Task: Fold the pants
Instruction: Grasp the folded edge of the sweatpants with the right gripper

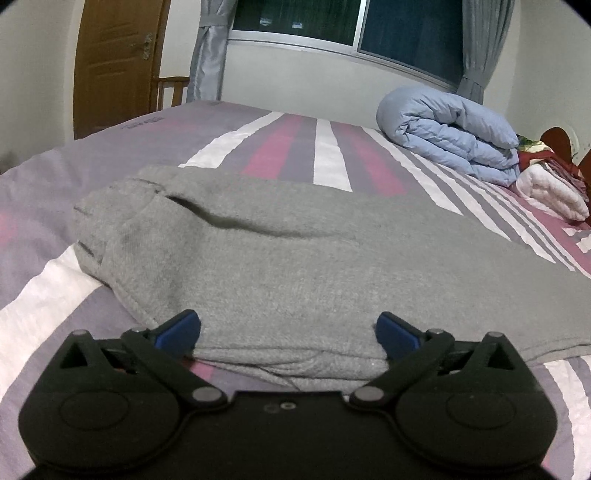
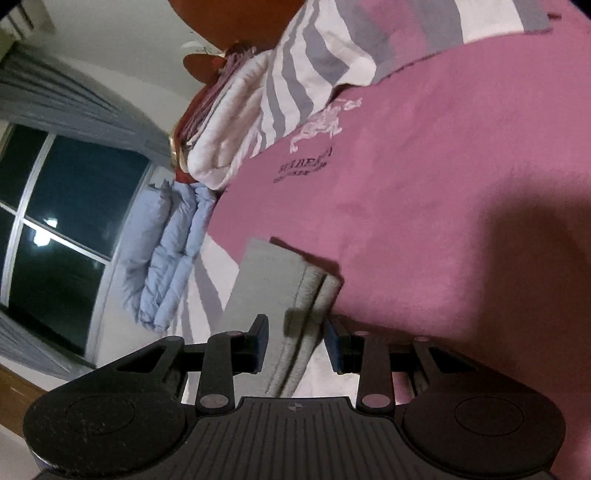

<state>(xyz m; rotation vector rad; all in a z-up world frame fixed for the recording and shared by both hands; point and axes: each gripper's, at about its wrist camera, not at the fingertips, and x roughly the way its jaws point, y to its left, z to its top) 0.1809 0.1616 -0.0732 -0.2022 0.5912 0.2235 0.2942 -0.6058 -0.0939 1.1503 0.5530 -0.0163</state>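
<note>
Grey pants (image 1: 295, 240) lie folded in a flat bundle across the striped bed (image 1: 332, 155). My left gripper (image 1: 288, 332) stands wide open at the bundle's near edge. Its blue pads (image 1: 177, 332) sit either side of the cloth without pressing on it. In the right wrist view the picture is rolled sideways. There my right gripper (image 2: 295, 343) is shut on a layered end of the pants (image 2: 266, 280), and the stacked edges fill the gap between its pads. That end stretches forward over the pink part of the bed (image 2: 443, 184).
A rolled light-blue duvet (image 1: 450, 133) and a folded white blanket (image 1: 550, 192) lie at the far right of the bed; both also show as the duvet (image 2: 166, 251) and blanket (image 2: 229, 140). A wooden door (image 1: 114, 62), a chair (image 1: 171, 88) and a dark window (image 1: 332, 22) stand behind.
</note>
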